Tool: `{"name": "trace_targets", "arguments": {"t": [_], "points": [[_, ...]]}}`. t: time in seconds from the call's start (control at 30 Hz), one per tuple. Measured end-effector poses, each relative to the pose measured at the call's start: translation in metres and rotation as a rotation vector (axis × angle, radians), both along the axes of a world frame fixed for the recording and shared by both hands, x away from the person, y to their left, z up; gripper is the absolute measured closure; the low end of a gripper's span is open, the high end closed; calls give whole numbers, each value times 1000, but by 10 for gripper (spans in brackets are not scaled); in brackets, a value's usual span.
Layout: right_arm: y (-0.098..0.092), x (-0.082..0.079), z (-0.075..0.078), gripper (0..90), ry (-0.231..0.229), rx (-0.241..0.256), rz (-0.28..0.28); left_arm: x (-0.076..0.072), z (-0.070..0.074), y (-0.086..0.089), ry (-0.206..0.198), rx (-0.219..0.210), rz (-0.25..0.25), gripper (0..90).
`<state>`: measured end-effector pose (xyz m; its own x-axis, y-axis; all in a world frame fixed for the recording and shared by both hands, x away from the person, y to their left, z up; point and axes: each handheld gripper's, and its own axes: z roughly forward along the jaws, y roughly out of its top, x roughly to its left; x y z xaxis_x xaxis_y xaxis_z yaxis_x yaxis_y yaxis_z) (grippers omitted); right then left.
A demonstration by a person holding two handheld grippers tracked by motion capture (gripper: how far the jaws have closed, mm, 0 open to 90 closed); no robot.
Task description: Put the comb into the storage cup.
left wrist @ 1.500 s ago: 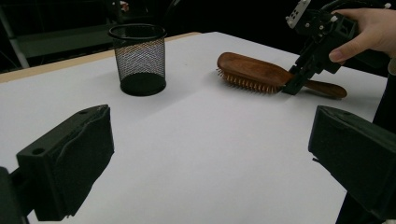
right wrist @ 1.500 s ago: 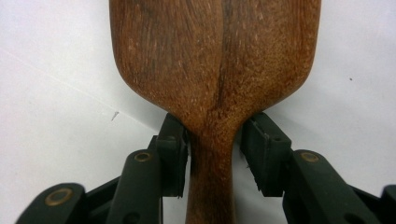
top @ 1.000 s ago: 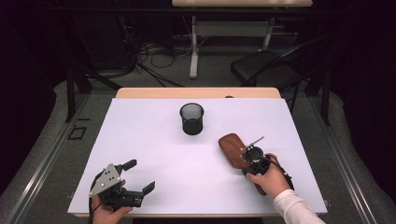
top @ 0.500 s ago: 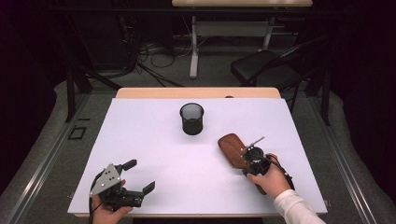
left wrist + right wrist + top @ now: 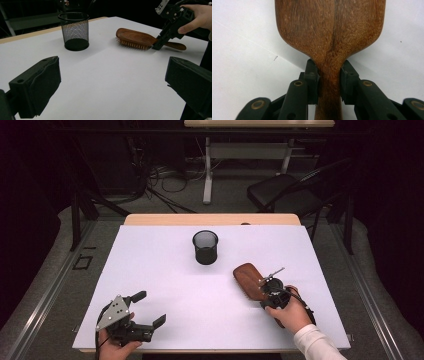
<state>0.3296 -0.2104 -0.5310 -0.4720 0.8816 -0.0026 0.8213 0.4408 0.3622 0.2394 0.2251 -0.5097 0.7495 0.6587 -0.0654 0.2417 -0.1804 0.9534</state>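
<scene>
The right tongs (image 5: 266,289) are clamped on the neck of a brown wooden paddle hairbrush (image 5: 247,278), where the handle widens into the head. In the right gripper view the two black jaws press against either side of that neck, with the wood grain of the brush's back (image 5: 329,30) facing up. The brush lies on the white desk (image 5: 165,270), right of the middle, bristles down, its head pointing away from the person and slightly toward the desk's centre. In the left gripper view the bristles show under the head (image 5: 133,38), resting on the desk surface, and the handle end sticks out past the right tongs (image 5: 160,43) toward the person's hand (image 5: 197,17), which grips the tool's body.

A black wire-mesh cup (image 5: 205,247) stands upright toward the far middle of the desk, apart from the brush head, which lies nearer the person and to its right.

The left tongs (image 5: 150,309) sit near the front left corner of the desk, held in the person's left hand (image 5: 112,349), with a grey three-cornered plate on top. Their jaws are spread wide with nothing between them; in the left gripper view only bare white desk lies in the gap
</scene>
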Motion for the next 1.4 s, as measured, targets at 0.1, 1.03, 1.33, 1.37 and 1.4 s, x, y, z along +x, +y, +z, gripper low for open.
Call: {"name": "trace_targets", "arguments": {"t": [0.1, 1.03, 1.33, 1.37, 1.4], "points": [[-1, 0, -1, 717, -14, 6, 13, 0, 0, 0, -1, 0, -1, 3], [-6, -6, 2, 719, -44, 35, 16, 0, -1, 0, 4, 0, -4, 3], [-10, -8, 4, 719, -53, 64, 7, 1, -1, 0, 5, -1, -4, 3], [-10, -8, 4, 719, -62, 75, 6, 1, -1, 0, 4, -1, -4, 3], [-11, -8, 4, 719, -59, 78, 8, 1, -1, 0, 4, 0, -4, 3]]}}
